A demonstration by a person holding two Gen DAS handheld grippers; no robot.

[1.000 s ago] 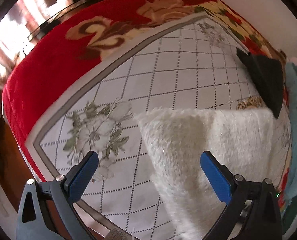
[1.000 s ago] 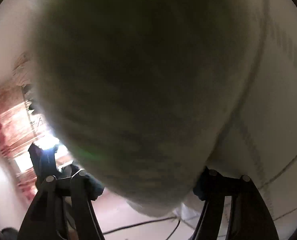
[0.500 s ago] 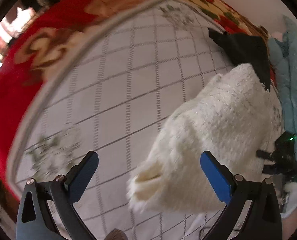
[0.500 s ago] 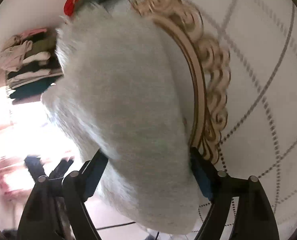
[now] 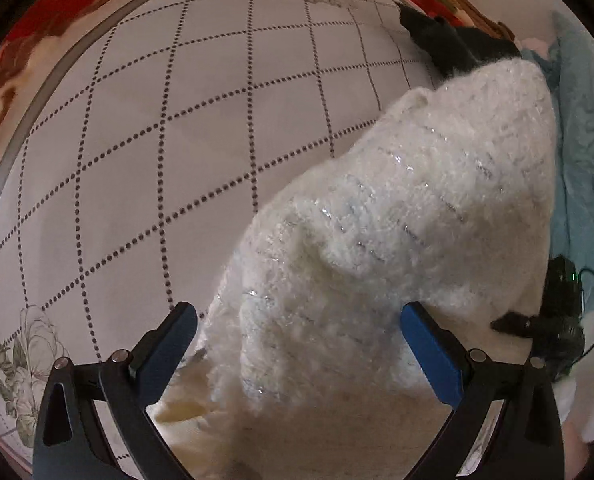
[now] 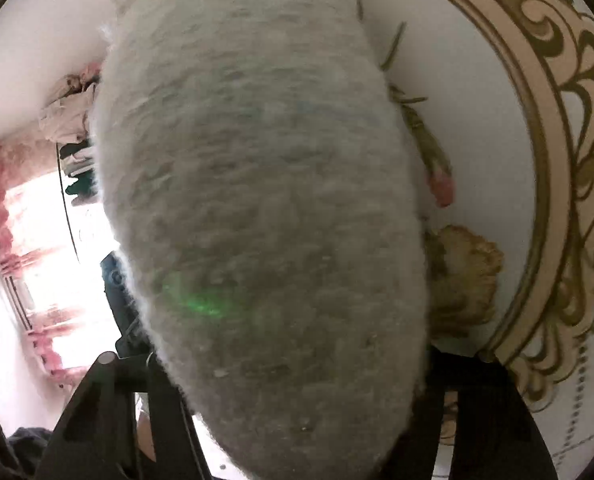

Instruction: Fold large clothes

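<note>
A fluffy white sweater (image 5: pixel 397 208) with silver threads lies on the quilted white bedspread (image 5: pixel 157 120). My left gripper (image 5: pixel 299 340) is open, its blue pads on either side of the sweater's near end, low over the bed. In the right wrist view the same sweater (image 6: pixel 257 200) fills the frame as a grey blurred mass and hides my right gripper's fingertips (image 6: pixel 453 364). The right gripper's black body (image 5: pixel 557 316) shows at the sweater's right edge in the left wrist view. Whether it is open or shut is hidden.
A black garment (image 5: pixel 449 40) lies at the bed's far side and a teal cloth (image 5: pixel 581 152) to the right. A red floral blanket (image 5: pixel 37 12) borders the bedspread. The right view shows a gold scroll border (image 6: pixel 557 160) and stacked clothes (image 6: pixel 73 120) by a bright window.
The left gripper has moved forward and closer to the sweater, which now sits between its pads. The right view swung, with the sweater covering more of it again.
</note>
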